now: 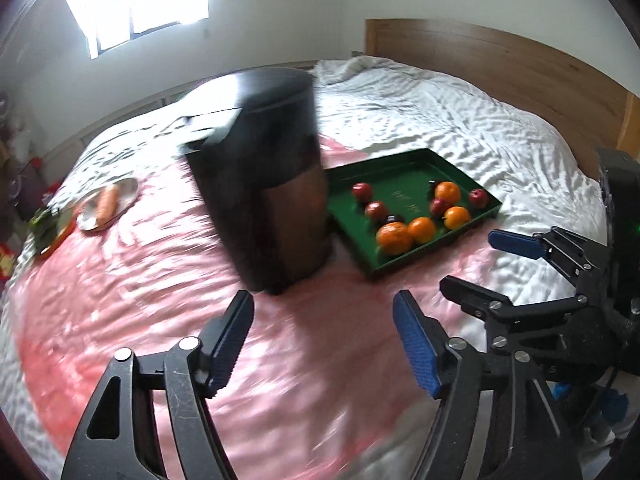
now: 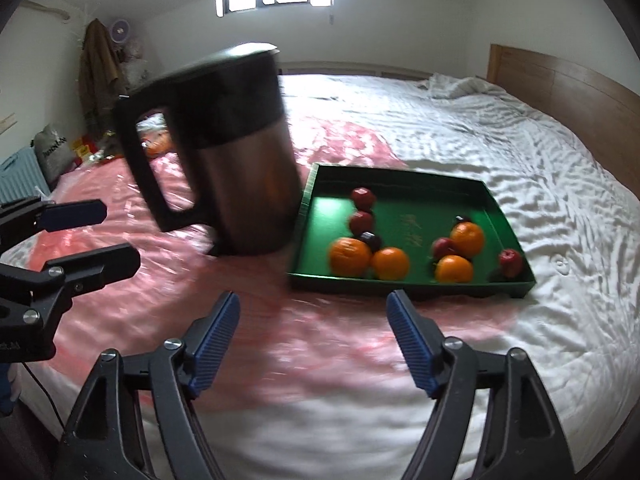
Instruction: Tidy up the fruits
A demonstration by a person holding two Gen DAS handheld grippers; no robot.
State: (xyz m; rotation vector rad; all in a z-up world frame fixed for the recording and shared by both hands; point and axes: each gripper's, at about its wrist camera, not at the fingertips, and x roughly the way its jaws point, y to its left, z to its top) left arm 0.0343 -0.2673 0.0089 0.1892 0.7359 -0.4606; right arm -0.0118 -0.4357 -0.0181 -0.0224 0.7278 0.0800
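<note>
Fruits [image 2: 389, 263] sit inside the green tray's [image 2: 505, 210] rim, kettle [image 2: 240, 152] beside it; both claws gape empty.

My left gripper [image 1: 323, 338] is open. Its 2 blue pads [image 1: 227, 342] stand apart, and nothing is between them. The black arms of the gripper spread out from the near edge of the view. It points forward and a bit down.

My right gripper [image 2: 313, 340] is open too, and wide. Its 2 blue pads [image 2: 216, 342] hold nothing.

The 2 grippers are side by side but not touching. From the left wrist view I see the right gripper [image 1: 476, 264] on the right side, with its fingers spread. From the right wrist view I see the left gripper [image 2: 108, 236] on the left side, also spread.
</note>
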